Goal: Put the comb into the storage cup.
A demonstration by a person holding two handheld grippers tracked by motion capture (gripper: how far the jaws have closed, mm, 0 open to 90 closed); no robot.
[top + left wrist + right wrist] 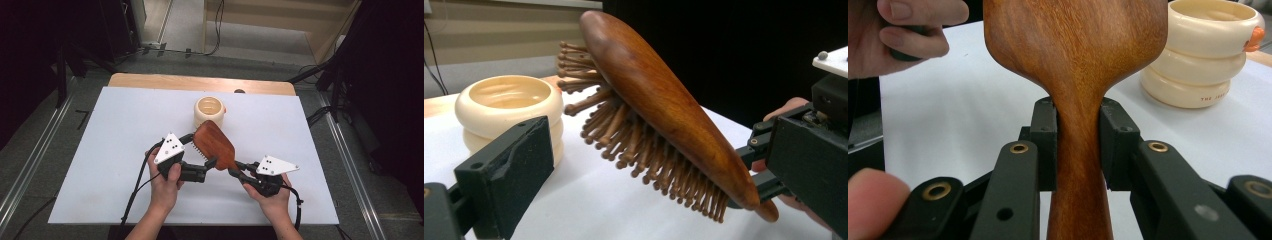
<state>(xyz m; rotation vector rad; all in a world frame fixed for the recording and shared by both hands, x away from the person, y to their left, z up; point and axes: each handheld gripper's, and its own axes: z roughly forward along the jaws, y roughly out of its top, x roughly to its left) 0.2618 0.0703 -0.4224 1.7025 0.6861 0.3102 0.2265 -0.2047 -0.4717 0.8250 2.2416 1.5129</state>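
Item: wooden hairbrush (215,144), reddish-brown, centre of the high view, lifted off the white table cover (100,150) and tilted, its smooth back turned upward. Its bristles (644,150), round-tipped wooden pins, face down and to the left in the left gripper view. The top of the brush head runs out of the right gripper view at the upper edge.

Right gripper (1078,145): clenched on the hairbrush at the narrow neck of the handle, one black jaw pressed to each side. The lower end of the handle is cut off at the bottom of that view.

Left gripper (212,162): jaws spread apart, just beside the bristle side of the brush in the high view. In its own view one padded jaw stands at lower left and the other is largely cut off at the right edge; whether either touches the bristles is hard to make out.

Left hand (165,182) and right hand (272,197): lower centre of the high view, forearms cut off at the bottom edge.

Cream ribbed cup (209,111): on the cover just above the brush. An orange part at its side is mostly cut off at the right edge of the right gripper view; small lettering near its base is illegible.
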